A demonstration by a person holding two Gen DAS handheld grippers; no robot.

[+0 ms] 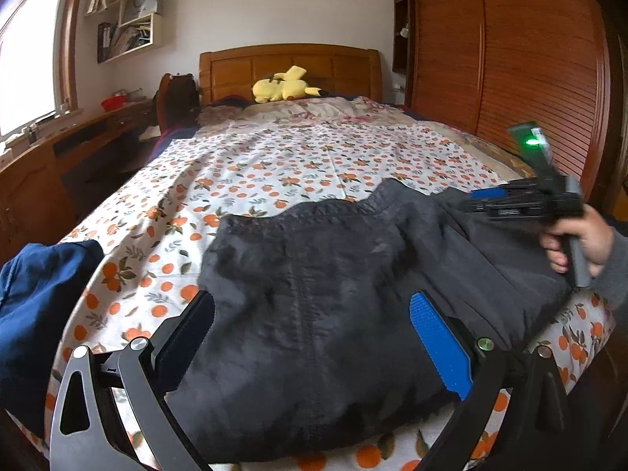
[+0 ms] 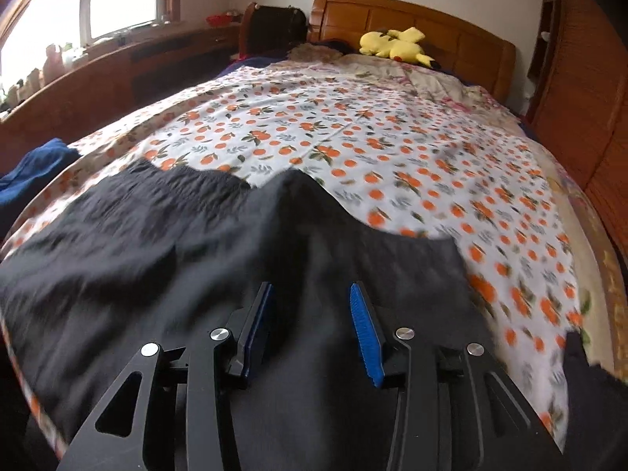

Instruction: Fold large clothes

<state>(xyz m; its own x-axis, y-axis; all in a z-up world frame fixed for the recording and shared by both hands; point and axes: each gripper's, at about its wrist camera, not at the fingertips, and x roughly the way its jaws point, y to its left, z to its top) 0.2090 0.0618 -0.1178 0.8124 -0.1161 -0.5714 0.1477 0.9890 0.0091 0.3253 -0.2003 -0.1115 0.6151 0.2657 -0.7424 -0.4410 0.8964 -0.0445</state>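
A large dark grey garment (image 1: 333, 294) lies spread across the near end of the bed; in the right wrist view it (image 2: 176, 243) fills the foreground. My left gripper (image 1: 314, 314) is open, its blue-padded fingers wide apart just above the garment's near part. My right gripper (image 2: 310, 306) is open and hovers over the garment's right half with nothing between the pads. In the left wrist view the right gripper (image 1: 490, 200) is held in a hand at the right, above the garment's right edge.
The bed has an orange-print sheet (image 1: 294, 165). A blue garment (image 1: 39, 294) lies at the bed's left edge. A yellow plush toy (image 1: 282, 86) rests by the wooden headboard (image 1: 290, 66). A wooden wardrobe (image 1: 510, 59) stands right, a desk (image 1: 59, 145) left.
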